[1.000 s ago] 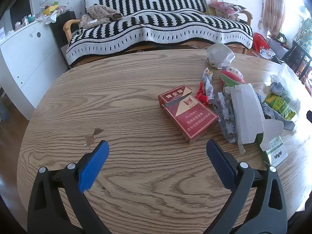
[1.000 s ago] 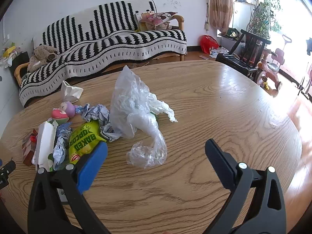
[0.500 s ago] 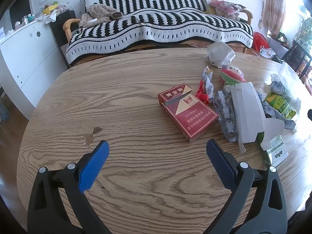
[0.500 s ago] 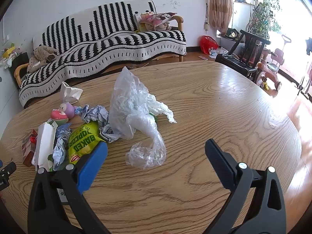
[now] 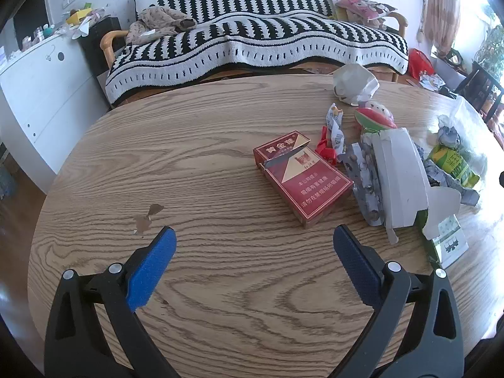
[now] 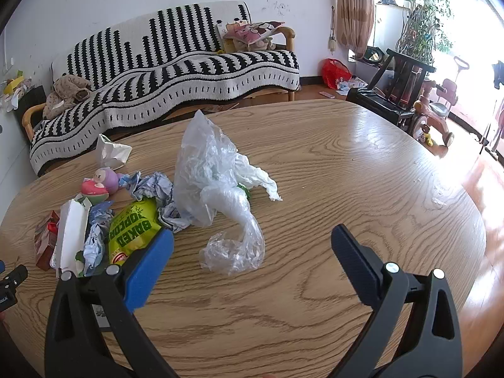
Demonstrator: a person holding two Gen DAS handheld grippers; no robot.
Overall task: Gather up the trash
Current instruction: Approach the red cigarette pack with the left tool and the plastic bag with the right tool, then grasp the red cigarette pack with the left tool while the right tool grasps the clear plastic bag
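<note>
The thin clear crumpled plastic bag [image 6: 220, 201] is likely slipping or tearing if pinched at 1 loose fold. It is lying just beyond the right gripper [image 6: 252, 245], whose jaws are spreading wide and holding nothing. The left gripper [image 5: 254, 245], equally wide and unladen, is facing a red rectangular cardboard cigarette pack [image 5: 302, 173], slightly right, on the oval wooden table [image 5: 195, 145].

Cigarette pack [image 5: 302, 174] left of carton [image 5: 400, 176]
</note>
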